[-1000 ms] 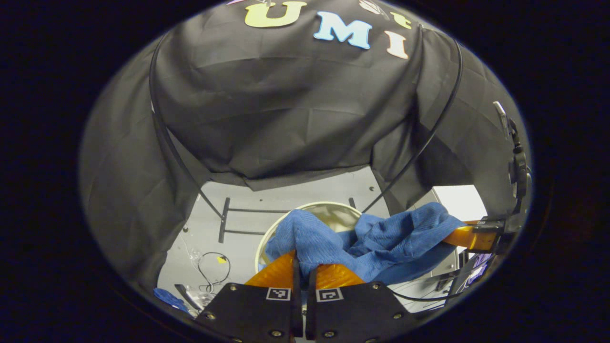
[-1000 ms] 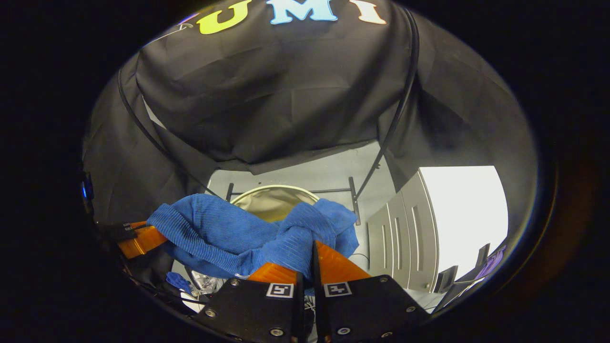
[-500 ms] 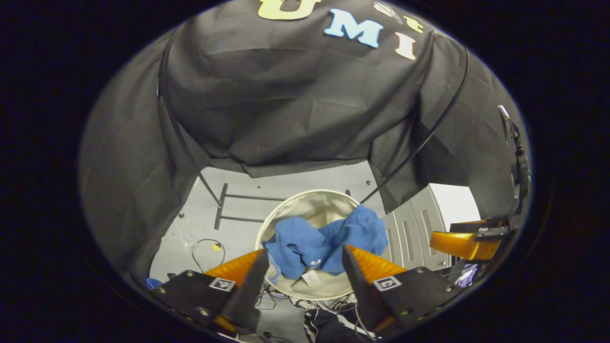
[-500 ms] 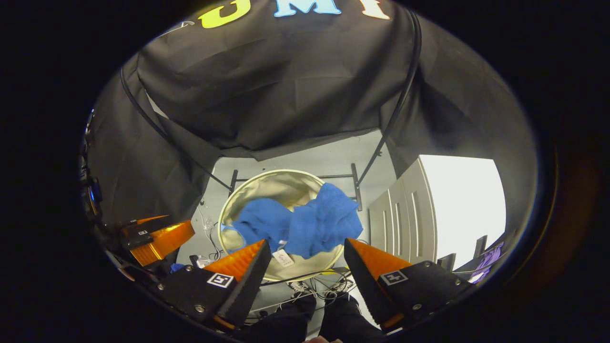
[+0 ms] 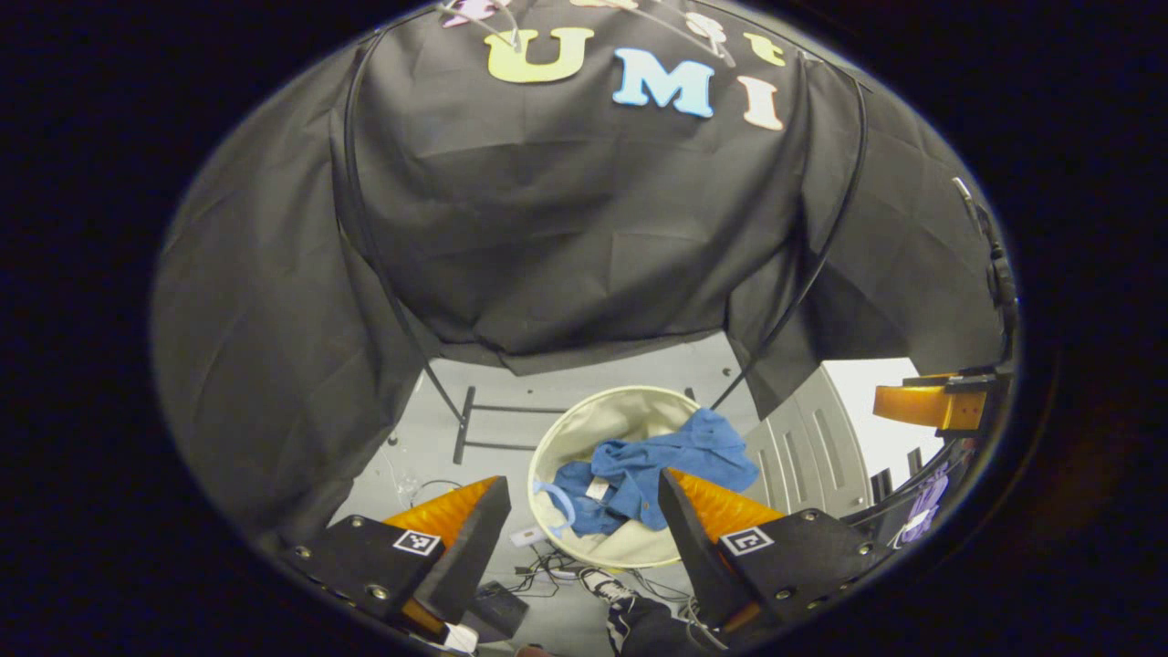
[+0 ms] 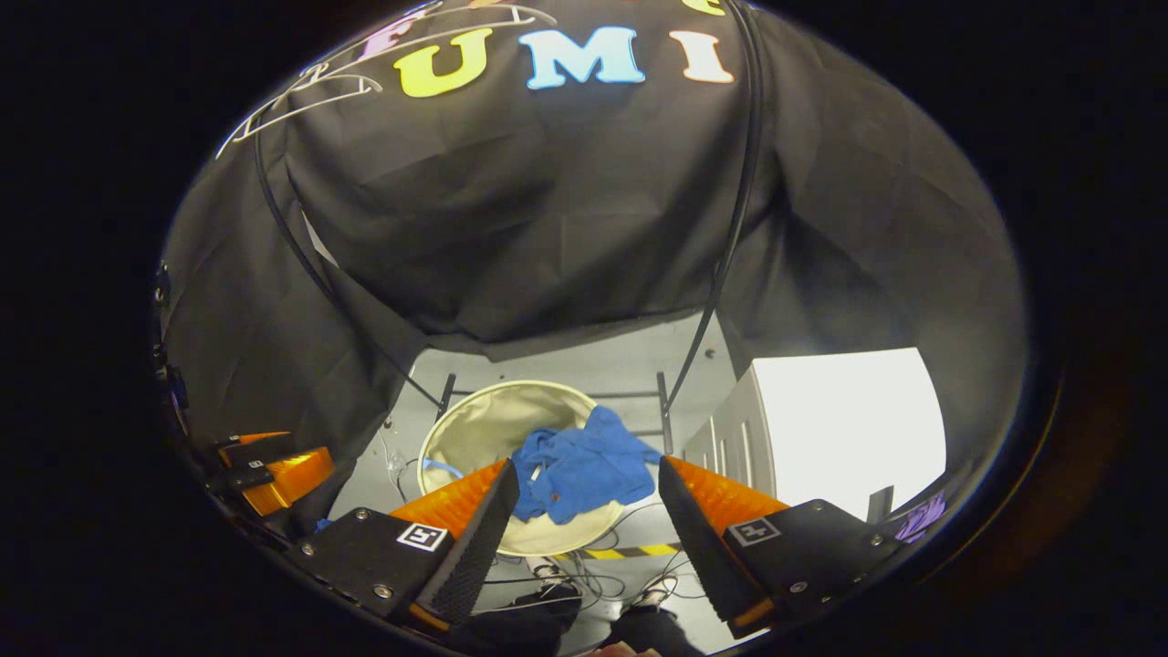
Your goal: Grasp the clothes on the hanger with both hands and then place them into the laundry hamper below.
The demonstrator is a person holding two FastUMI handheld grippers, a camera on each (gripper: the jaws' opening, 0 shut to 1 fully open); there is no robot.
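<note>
Clothes (image 5: 652, 470): lay in the hamper (image 5: 558, 447).
Left gripper (image 5: 584, 520): I held it wide, empty.
Right gripper (image 6: 589, 511): likewise.
Advice: withdraw upward, avoiding the rim.

Left claw (image 5: 575, 520): two wedge fingers on black plates, each plate carrying a square black-and-white tag and round screw heads. Right claw (image 6: 584, 511): same build, tags and screws alike. Person below: dark trousers (image 6: 639, 630), dark shoes with white laces (image 5: 607, 589).
</note>
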